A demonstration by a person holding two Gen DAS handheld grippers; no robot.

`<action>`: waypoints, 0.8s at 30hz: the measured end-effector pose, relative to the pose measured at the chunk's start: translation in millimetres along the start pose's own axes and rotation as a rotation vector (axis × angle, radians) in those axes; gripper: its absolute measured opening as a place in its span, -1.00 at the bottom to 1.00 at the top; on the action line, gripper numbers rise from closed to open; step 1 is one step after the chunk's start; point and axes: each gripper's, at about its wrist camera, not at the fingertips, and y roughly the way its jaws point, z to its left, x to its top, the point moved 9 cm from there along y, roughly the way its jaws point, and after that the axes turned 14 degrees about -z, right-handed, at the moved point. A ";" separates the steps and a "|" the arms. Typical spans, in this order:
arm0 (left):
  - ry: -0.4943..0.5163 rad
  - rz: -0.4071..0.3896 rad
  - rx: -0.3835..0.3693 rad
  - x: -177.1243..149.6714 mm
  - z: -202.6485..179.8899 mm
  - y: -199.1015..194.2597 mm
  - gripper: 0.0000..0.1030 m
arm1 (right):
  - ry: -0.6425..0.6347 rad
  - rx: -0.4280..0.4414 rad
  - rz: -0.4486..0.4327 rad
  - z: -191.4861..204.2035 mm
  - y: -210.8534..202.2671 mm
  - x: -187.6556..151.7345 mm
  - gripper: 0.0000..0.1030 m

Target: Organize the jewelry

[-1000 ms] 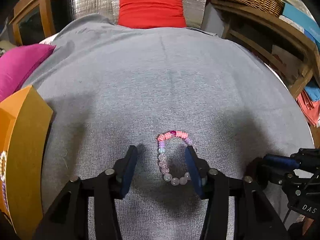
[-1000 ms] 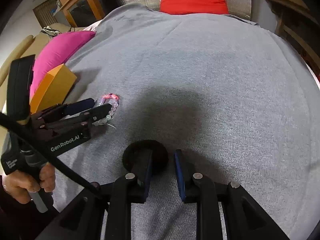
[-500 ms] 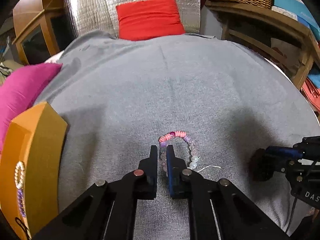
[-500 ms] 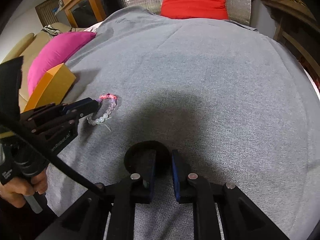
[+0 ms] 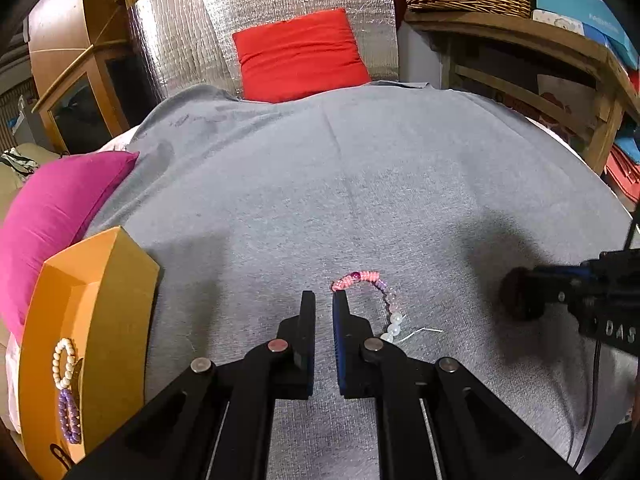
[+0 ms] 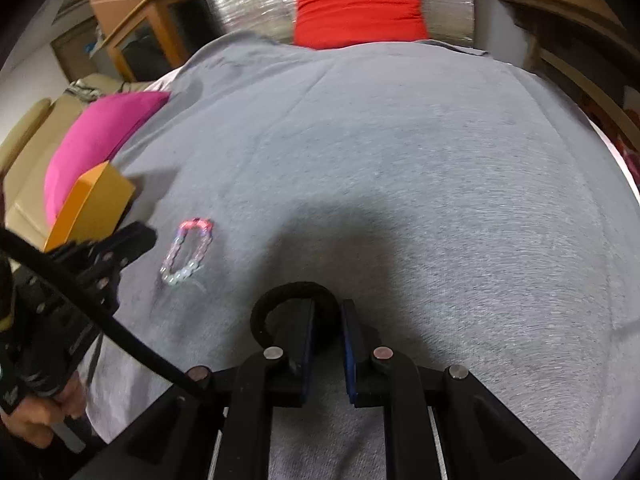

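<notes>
Hovering nearly closed and empty, the left tool [image 5: 323,300] sits at nine o'clock of the beaded bracelet [image 5: 378,300] on the grey blanket [image 5: 360,184]. The right tool [image 6: 327,320] pinches a black ring [image 6: 294,294]. Only the left view shows bracelets inside the orange box [image 5: 100,320].

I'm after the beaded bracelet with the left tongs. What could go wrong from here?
1. The left tongs are shut on nothing. The beaded bracelet lies beside them on the grey cloth, so lifting now would likely leave it behind.
2. Its loose thread end could snag on a re-grasp.
3. The right tongs, whose jaws have just been closing, pinch only one edge of the black band. It might slip out.
</notes>
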 end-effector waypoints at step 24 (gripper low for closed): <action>0.027 -0.072 0.052 16.5 13.2 -20.5 -0.84 | 0.049 -0.047 0.004 -10.1 8.5 3.7 -0.74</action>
